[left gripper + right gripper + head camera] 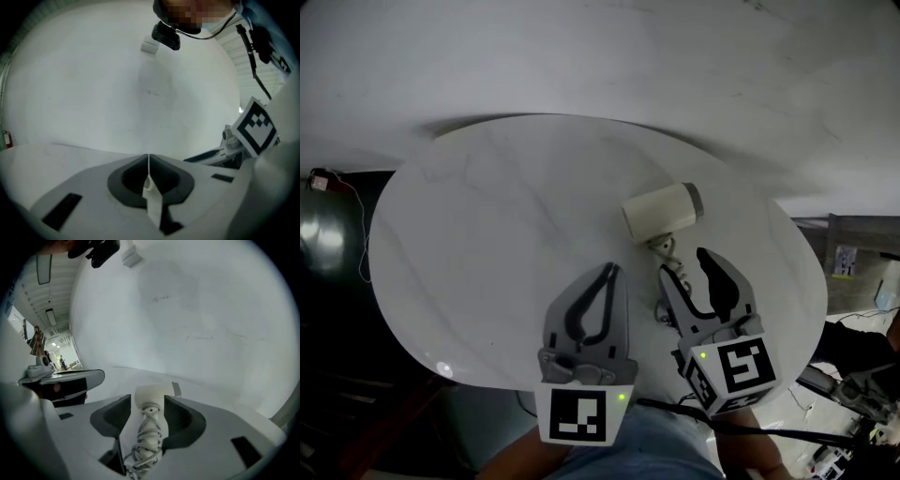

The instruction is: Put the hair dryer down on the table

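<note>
The cream hair dryer (661,211) lies on its side on the round white table (487,234), right of the middle. Its handle, wrapped in its cord (667,255), points toward me. My right gripper (686,265) stands open just behind it, with the handle's end between the jaws and gaps on both sides. In the right gripper view the hair dryer (151,398) and its cord (149,439) lie between the spread jaws of the right gripper (147,401). My left gripper (607,269) is shut and empty, left of the handle; in its own view the left gripper (148,157) has its jaws pressed together.
The table's near edge runs under both grippers. Dark floor lies to the left, with a small red object (319,180) by a cord. Cables and equipment (853,394) crowd the right side. A white wall stands behind the table.
</note>
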### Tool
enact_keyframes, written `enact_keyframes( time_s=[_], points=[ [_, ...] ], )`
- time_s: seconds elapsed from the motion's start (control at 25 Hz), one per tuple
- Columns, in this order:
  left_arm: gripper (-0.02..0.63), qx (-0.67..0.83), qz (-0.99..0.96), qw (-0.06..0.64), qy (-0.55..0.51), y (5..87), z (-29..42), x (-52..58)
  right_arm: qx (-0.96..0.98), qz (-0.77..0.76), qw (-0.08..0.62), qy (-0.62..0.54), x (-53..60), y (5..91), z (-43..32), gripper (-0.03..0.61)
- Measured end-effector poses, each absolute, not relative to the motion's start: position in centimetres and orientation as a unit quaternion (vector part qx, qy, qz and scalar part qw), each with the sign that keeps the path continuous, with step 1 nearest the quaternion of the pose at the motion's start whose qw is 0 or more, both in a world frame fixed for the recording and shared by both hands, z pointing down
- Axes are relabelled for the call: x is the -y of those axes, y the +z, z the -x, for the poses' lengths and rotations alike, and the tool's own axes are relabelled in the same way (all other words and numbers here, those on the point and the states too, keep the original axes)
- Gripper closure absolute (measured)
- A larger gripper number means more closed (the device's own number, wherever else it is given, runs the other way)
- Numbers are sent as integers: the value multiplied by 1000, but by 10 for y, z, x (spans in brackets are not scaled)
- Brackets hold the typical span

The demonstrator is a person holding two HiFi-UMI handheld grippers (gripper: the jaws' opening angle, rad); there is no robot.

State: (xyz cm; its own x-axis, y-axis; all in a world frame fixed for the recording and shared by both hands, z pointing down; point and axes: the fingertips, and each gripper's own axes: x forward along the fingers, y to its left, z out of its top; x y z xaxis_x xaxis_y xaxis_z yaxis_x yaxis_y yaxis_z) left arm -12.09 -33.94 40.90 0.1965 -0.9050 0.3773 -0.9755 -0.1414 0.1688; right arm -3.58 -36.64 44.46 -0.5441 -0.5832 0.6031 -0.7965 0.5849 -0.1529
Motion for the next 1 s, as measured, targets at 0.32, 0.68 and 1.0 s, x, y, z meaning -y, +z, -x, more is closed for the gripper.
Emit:
enact_keyframes(
  time_s=[0.32,0.68,1.0],
  points=[
    [601,618,-767,157,64,364,75,286,881,-413,167,160,311,382,6,509],
    [601,625,-775,73,49,291,36,222,900,-414,98,96,239,309,-21,565],
    [601,634,-774,8,5,237,26,180,911,-408,53,22,195,255,-21,566]
  ],
)
